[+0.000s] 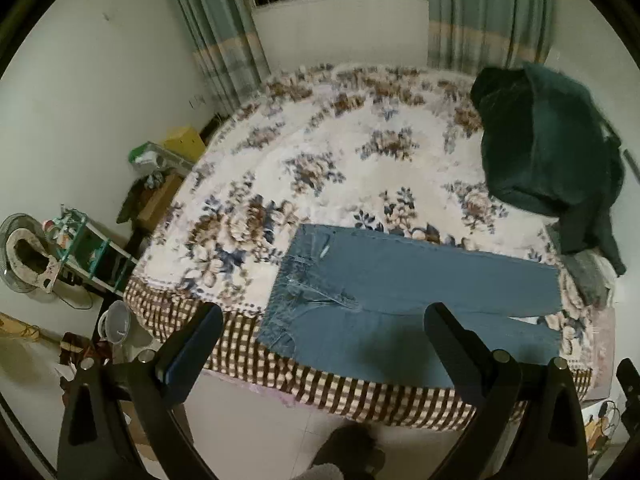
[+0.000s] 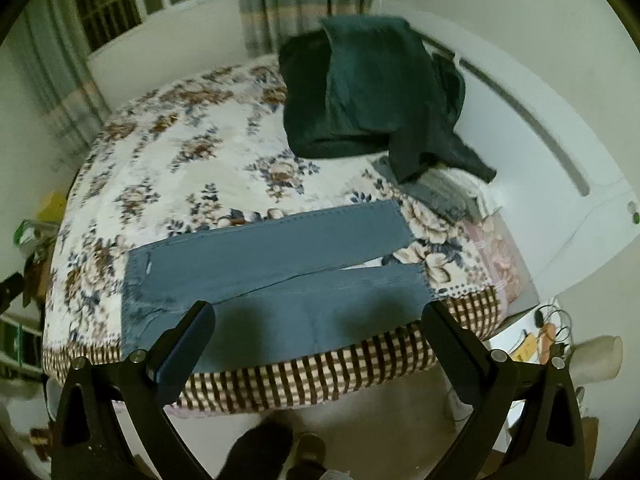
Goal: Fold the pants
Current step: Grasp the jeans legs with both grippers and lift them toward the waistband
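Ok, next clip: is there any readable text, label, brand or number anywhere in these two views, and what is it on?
None can be read.
Jeans: a small pale tag near the waist, too small and blurred to read.
Clutter on the floor at the right of the bed: printed items, too blurred to read.
Yellow box by the wall: no visible lettering.
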